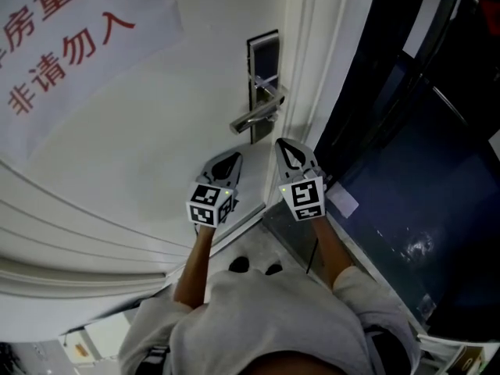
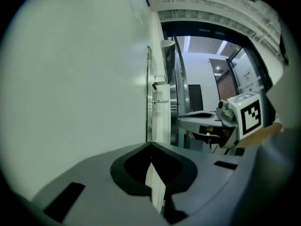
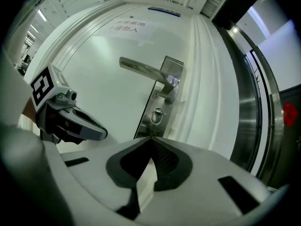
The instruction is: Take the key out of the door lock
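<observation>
Hovering side by side below the lock plate (image 3: 173, 68), lower centre of head view: both claws. Right gripper (image 3: 150, 138): jaws fully together, nothing between them. Left gripper (image 2: 150, 146): likewise closed and empty. Key (image 3: 157, 115) sits in the lock under the handle (image 3: 141, 69), centre of right gripper view, apart from the jaw tips; head possibly ring-shaped, detail poor. Door (image 1: 156, 131) white

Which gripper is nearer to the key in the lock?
Right. The right gripper aims straight at the key, short of it. The left gripper is alongside the right one, farther off, facing bare door.
</observation>
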`<state>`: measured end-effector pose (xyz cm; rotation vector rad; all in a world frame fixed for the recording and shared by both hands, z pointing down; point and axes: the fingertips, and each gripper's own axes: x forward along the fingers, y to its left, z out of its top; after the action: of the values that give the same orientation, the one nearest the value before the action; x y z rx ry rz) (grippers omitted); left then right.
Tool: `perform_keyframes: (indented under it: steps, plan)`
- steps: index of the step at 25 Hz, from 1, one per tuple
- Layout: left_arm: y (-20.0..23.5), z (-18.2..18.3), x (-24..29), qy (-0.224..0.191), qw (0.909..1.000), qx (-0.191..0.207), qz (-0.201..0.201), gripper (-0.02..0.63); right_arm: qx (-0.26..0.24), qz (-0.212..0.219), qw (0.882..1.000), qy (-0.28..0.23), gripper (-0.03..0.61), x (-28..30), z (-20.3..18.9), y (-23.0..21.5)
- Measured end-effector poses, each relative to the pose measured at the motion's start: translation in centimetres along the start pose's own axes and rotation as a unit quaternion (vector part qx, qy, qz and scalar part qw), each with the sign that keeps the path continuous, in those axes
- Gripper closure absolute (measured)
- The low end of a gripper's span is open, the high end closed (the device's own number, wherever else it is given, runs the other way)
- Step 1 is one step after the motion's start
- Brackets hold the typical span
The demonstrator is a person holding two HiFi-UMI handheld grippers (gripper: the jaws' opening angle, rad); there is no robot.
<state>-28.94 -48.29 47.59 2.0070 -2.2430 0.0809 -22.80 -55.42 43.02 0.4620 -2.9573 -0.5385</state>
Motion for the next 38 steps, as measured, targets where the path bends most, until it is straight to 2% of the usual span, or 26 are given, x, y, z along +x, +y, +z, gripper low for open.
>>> perform_keyframes:
  steps: [9,14,17,20,26,31,34,38]
  plan:
    - [-0.2,0.2,0.3,-0.001,0.9999,0.002,-0.010,0.595,-0.073,-0.007,0.997,-0.027,0.555,1.1,4.2,-2.1]
    - [0.0,0.3,0.3,-0.001,0.9999,0.003,-0.012,0.595,-0.174,-0.012,0.985,-0.017,0.555,1.4,4.9,-2.4]
    - [0.0,0.0,0.4,0.003,0.9999,0.003,-0.014,0.595,-0.248,-0.012,0.969,-0.007,0.555,1.4,4.9,-2.3]
    - [0.0,-0.2,0.8,0.005,0.9999,0.002,-0.016,0.595,-0.324,-0.011,0.946,0.003,0.555,1.4,4.6,-2.1]
    - [-0.6,-0.1,1.4,0.004,0.9997,0.006,-0.025,0.595,-0.475,-0.017,0.880,0.016,0.555,1.7,3.4,-1.3]
    - [-0.6,-0.1,1.5,0.004,0.9997,0.006,-0.025,0.595,-0.545,-0.023,0.838,0.022,0.555,1.9,2.5,-1.2]
    - [-0.5,-0.1,1.6,0.004,0.9997,0.006,-0.024,0.595,-0.565,-0.025,0.825,0.015,0.554,1.8,2.4,-1.2]
    - [-0.4,-0.3,1.6,0.006,0.9997,0.003,-0.025,0.595,-0.559,-0.012,0.829,0.010,0.552,1.8,2.4,-1.0]
